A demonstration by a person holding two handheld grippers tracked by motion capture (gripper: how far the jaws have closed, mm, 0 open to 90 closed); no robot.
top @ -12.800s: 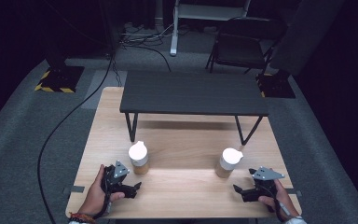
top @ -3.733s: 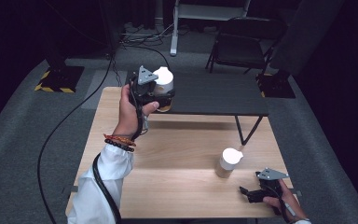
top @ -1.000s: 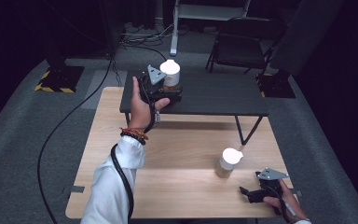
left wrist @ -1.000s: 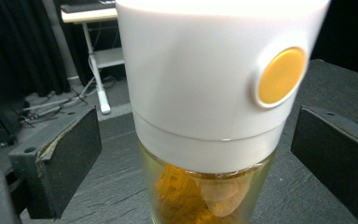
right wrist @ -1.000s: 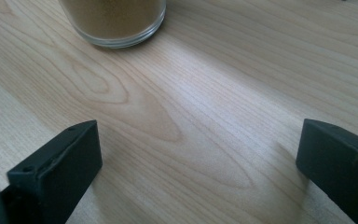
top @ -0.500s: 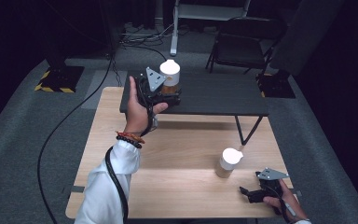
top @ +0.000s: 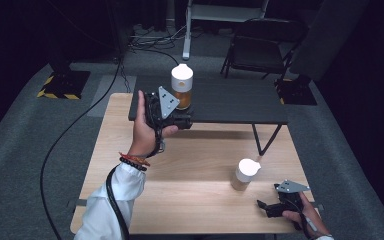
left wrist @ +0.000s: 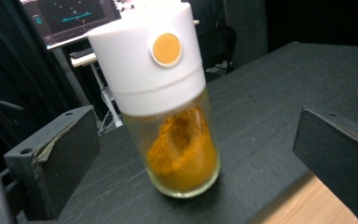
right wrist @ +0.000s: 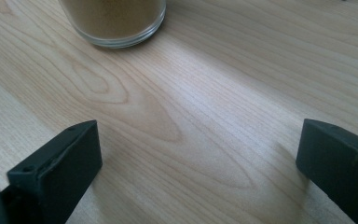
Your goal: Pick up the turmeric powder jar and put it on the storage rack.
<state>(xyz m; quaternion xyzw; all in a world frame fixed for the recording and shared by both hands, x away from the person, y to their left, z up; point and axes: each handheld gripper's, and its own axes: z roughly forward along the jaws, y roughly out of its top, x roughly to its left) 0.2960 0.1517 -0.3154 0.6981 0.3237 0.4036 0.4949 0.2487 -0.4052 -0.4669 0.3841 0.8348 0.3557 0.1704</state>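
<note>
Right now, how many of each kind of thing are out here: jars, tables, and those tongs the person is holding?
Spice jars: 2, the orange-powder jar and the tan-powder jar
Tables: 2, the wooden table and the black riser table
Tongs: 2, left tongs and right tongs
Total: 6

Left arm stretched forward, right hand held low and near.

The left gripper was held out on an extended arm in a white sleeve, beads at the wrist, its jaws spread wide and apart from anything, its grey plate tilted up. The right gripper sat close to the person at the near right edge of the counter, the hand wrapped round its grip, jaws likewise spread wide just above the wood.
</note>
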